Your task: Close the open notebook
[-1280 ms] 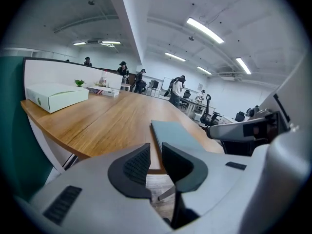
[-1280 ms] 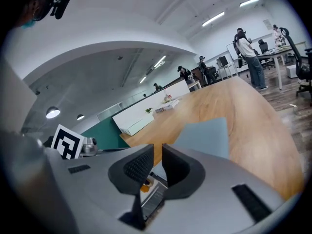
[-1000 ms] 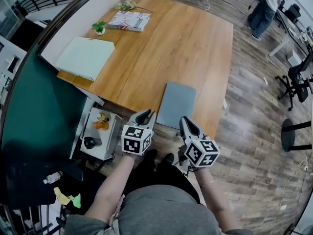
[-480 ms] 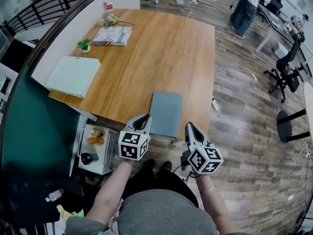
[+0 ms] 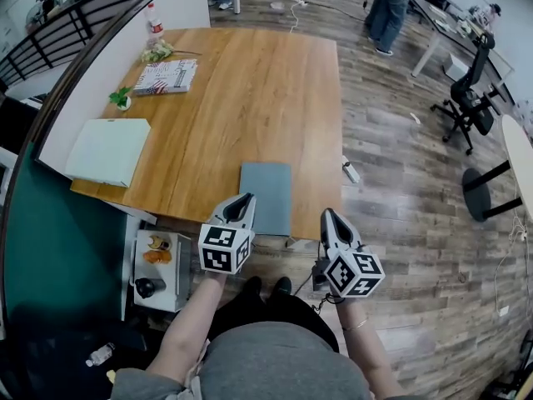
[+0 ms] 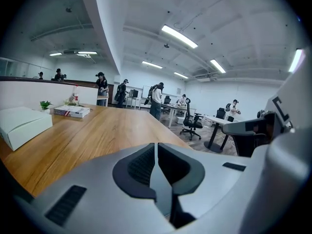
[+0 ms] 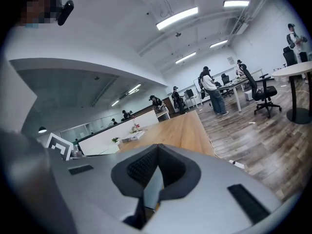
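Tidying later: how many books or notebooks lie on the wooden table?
2: a grey notebook, closed, at the near edge, and a patterned book far left, by the plant. The white box may hide more.

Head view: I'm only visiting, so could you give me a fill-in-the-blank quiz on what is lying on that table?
1. The grey notebook lies ____ at the near edge of the wooden table.
2. In the head view, the white box sits at the table's ____ edge.
3. Next to the patterned book stands a small green ____.

Missing words: closed; left; plant.
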Motion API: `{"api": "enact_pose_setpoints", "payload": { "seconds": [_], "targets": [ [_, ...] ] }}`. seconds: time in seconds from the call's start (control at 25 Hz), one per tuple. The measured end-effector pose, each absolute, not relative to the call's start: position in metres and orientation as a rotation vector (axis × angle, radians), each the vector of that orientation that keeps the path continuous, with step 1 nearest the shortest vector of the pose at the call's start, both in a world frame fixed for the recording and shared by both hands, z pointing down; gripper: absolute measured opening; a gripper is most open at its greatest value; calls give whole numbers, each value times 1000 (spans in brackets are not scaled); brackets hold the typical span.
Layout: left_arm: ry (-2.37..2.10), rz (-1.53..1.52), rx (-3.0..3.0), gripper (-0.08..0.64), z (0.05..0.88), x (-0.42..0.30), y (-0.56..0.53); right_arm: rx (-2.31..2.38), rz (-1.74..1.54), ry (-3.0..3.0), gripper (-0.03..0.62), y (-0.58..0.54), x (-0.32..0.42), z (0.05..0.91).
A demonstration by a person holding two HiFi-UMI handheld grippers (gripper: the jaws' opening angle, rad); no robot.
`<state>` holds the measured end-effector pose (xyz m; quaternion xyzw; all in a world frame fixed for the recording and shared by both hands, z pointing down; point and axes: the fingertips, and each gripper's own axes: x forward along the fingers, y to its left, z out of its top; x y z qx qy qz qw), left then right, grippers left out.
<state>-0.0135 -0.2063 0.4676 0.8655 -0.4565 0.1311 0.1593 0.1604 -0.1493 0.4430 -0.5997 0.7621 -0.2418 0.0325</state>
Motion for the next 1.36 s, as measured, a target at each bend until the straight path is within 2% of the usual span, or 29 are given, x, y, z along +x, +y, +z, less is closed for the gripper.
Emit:
{"api": "enact_pose_setpoints", "payload": {
  "seconds": [0.44,1.36],
  "targets": [
    [-1259,363,2519,37,460,3,-206,-1944,-716,2273,2,-134,189,439],
    [-1272,371,2520,37,460,0,-196,-1999,-670,2299,2,-124,187,443]
  ]
}}
